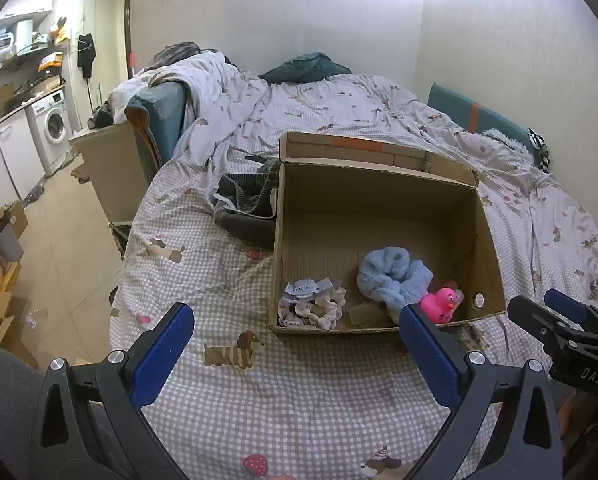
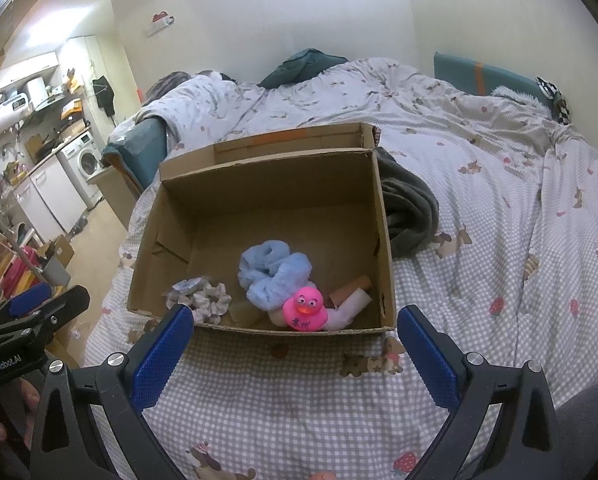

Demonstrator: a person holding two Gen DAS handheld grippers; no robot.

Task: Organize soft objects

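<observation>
Cardboard box (image 2: 383,240) on checked bedspread (image 2: 299,400). Inside, near wall: blue plush toy (image 2: 273,274), light, squashy, pinch bulk; pink rubber duck (image 2: 305,309), slick, grip body; scrunchie pile (image 2: 207,300) left. Left gripper (image 1: 295,326) and right gripper (image 2: 295,326) both spread wide, empty, just short of box.

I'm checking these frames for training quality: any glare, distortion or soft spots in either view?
Left wrist view: ceiling glare blows out the wall at top; fisheye bends the cardboard box edges; the pink duck stays sharp. Right wrist view: softer glare upper left, dark lens corners, kitchen edge stretched; the blue plush is clear, the left gripper slightly soft.
</observation>
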